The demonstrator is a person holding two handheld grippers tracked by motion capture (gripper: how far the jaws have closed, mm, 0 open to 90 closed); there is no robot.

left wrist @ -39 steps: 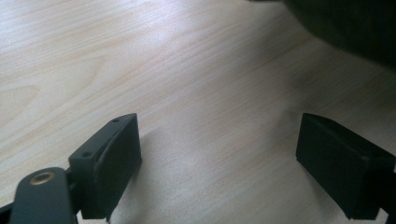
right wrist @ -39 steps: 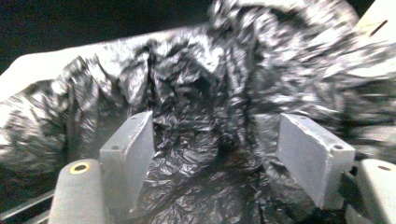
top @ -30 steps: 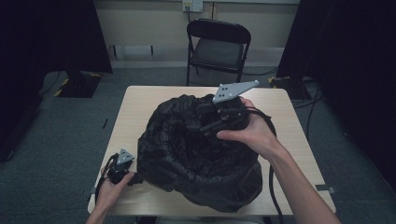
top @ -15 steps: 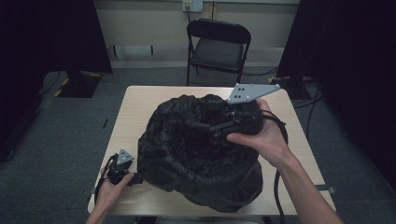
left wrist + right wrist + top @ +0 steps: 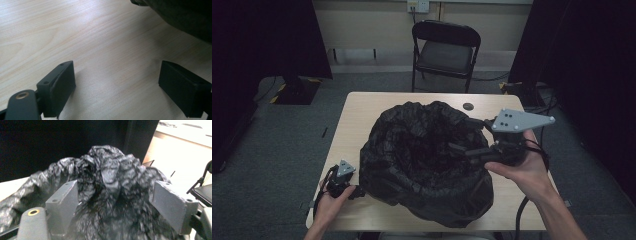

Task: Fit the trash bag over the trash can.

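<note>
A: Change since the earlier frame?
B: Right gripper (image 5: 462,136) has shifted right; jaws just opening, wide, bag (image 5: 422,160) rim between, frame centre.
A: Surroundings?
B: Left gripper (image 5: 117,87) spread wide, empty, over table (image 5: 362,107); chair (image 5: 444,50) upper centre.

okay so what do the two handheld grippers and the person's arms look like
Both the left gripper and the right gripper are black, each topped by a grey three-cornered plate with small holes. Blocky black jaws, a brass-coloured rivet at the base, black cables trailing. The forearms are bare: no sleeves, no gloves.
</note>
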